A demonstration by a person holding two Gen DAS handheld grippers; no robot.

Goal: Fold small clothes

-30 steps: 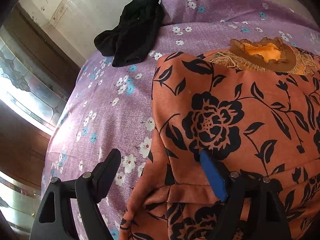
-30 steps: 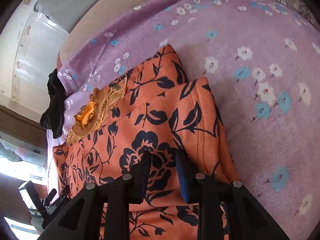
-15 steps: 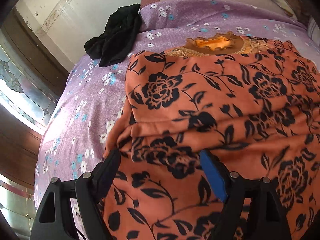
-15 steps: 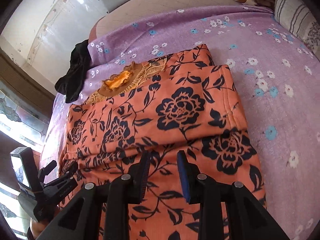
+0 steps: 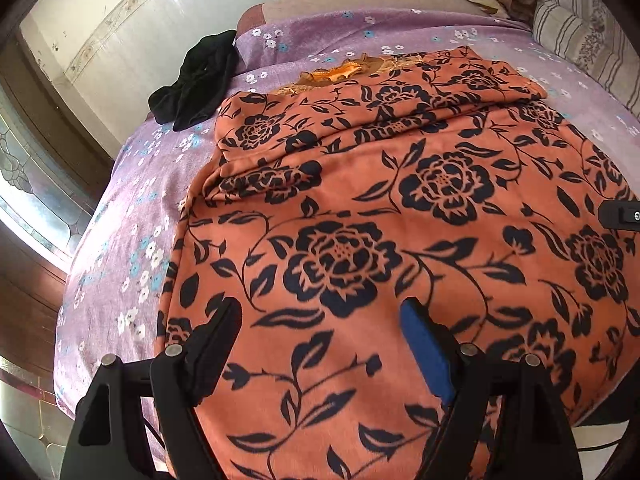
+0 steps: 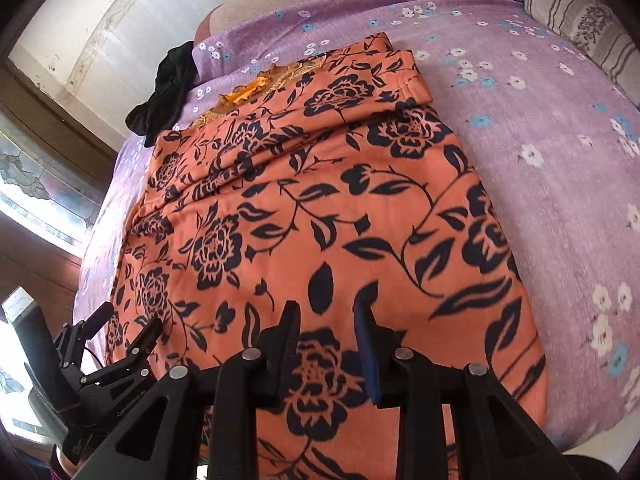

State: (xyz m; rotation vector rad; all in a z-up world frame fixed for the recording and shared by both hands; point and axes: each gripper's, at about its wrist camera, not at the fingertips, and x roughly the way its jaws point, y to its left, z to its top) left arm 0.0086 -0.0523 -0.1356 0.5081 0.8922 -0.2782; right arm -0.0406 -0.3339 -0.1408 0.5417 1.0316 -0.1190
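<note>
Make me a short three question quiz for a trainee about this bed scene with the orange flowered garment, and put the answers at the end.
1. True or false: the black cloth lies on top of the orange floral garment.
2. Which gripper's jaws stand wider apart: A) left gripper, B) right gripper?
3. Fill in: the garment lies on a ___ bedsheet printed with small white and blue flowers.

Key
1. False. It lies apart from the garment, on the sheet near the far corner of the bed.
2. A. Neither gripper is pinching cloth; both sit above the garment.
3. Purple.
</note>
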